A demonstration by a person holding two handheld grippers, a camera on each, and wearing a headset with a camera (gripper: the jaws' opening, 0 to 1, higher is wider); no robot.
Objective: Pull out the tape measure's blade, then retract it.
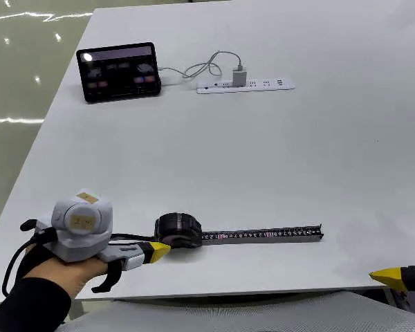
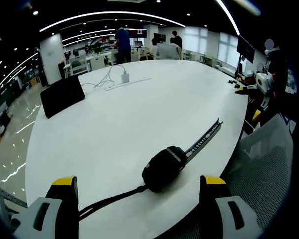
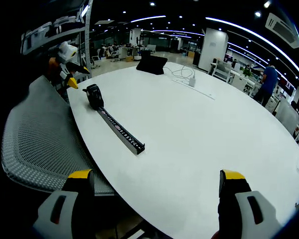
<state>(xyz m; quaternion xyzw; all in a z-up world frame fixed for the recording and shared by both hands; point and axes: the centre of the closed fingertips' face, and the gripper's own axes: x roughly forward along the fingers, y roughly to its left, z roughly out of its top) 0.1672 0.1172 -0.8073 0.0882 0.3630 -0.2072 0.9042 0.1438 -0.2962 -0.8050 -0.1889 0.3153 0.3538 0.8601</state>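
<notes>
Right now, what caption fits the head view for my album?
Tape measure on the white table, blade pulled out, the open left gripper close beside it.

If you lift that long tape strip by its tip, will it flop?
Probably a little: the blade looks thin and lies flat on the table, so it may sag or buckle. The round black case looks heavier and would likely stay put.

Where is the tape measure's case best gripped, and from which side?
Probably the case, across its flat sides, from the end opposite the blade: the open left gripper faces that end, and the blade runs out the far side.
</notes>
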